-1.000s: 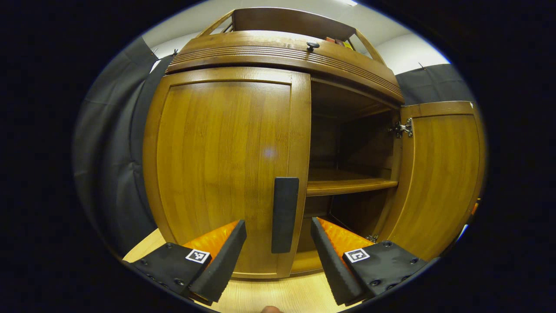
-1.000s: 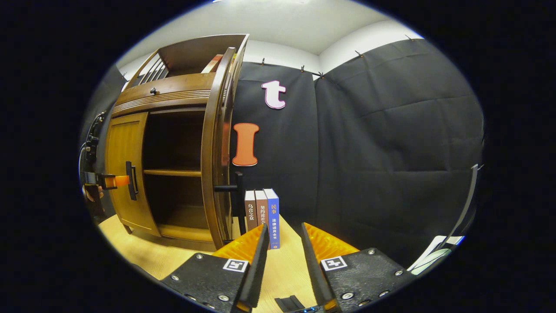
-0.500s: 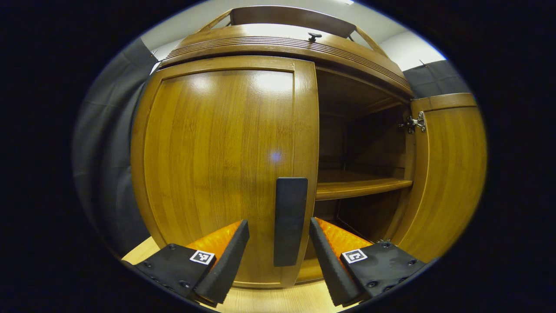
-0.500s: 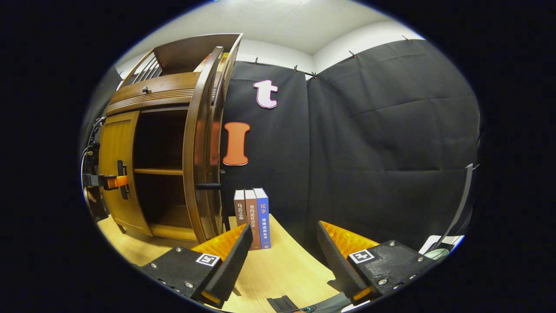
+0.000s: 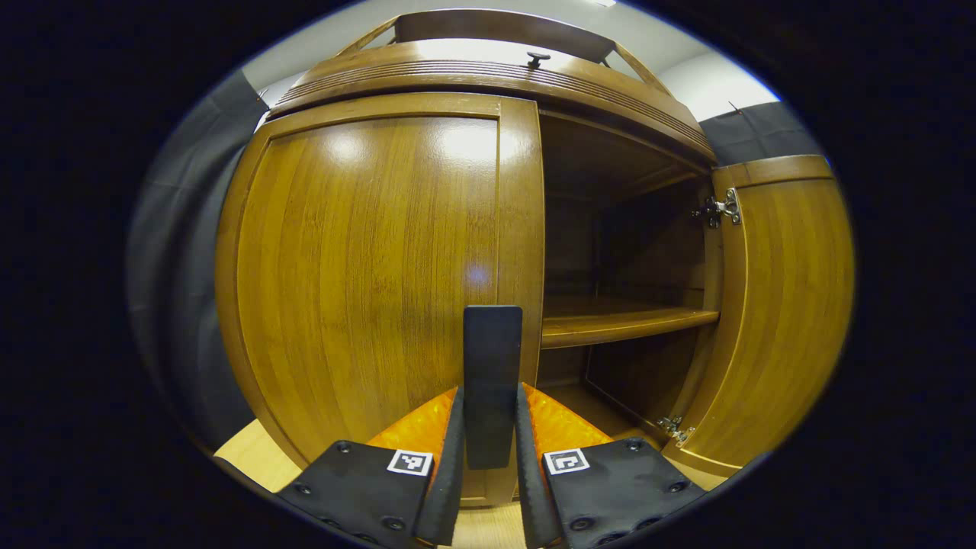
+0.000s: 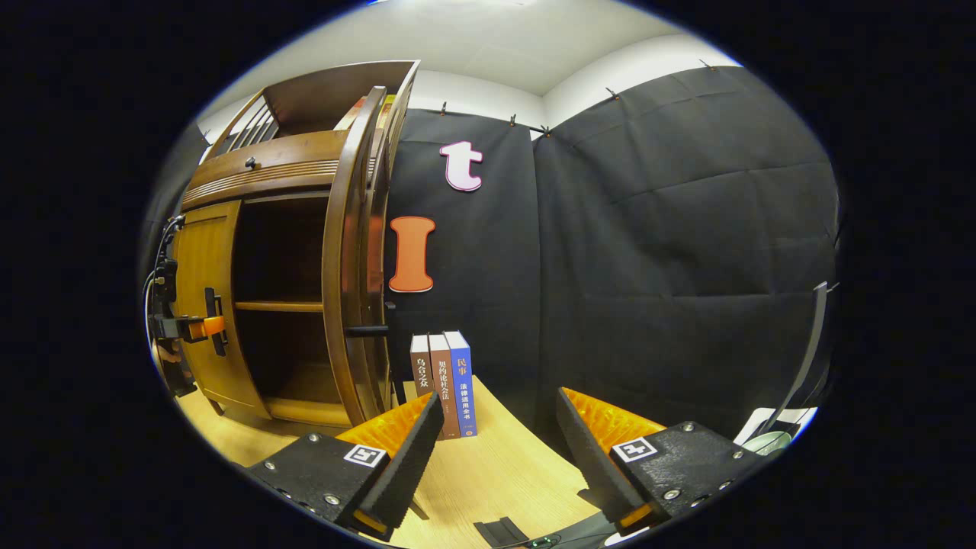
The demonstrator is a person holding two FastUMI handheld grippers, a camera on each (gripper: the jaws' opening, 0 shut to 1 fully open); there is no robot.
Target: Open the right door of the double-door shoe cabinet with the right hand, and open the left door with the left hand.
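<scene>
Your left hand-held gripper (image 5: pixel 488 450) had both fingers pressed against the sides of the left door handle (image 5: pixel 492 381), a flat dark bar whose long axis ran vertically. In the left gripper view, the left door (image 5: pixel 374 267) of the shoe cabinet (image 5: pixel 488 72) sat shut and faced the camera. The right door (image 5: pixel 778 305) stood swung out at the right edge, showing its inner face and two metal hinges, one upper (image 5: pixel 720 210) and one lower (image 5: pixel 675 428). One interior shelf (image 5: pixel 621 324) ran horizontally across the open compartment. One small dark knob (image 5: pixel 537 57) sat on the top moulding.

The right gripper view gave you the side aspect. Your right hand-held gripper (image 6: pixel 492 450) had its jaws spread wide, gripping nothing, above the wooden tabletop (image 6: pixel 496 480) and well apart from the cabinet. The right door (image 6: pixel 347 290) appeared edge-on, upright, with its handle (image 6: pixel 367 331) projecting horizontally toward the booth wall. Three books (image 6: pixel 442 385) stood upright, spines outward, just beside that door. At the far left of this view, the left hand-held gripper (image 6: pixel 200 328) was at the left door handle, with part of the holding hand (image 6: pixel 164 354) visible behind it. The cabinet stood on the tabletop, with a railed top shelf (image 6: pixel 320 95).
</scene>
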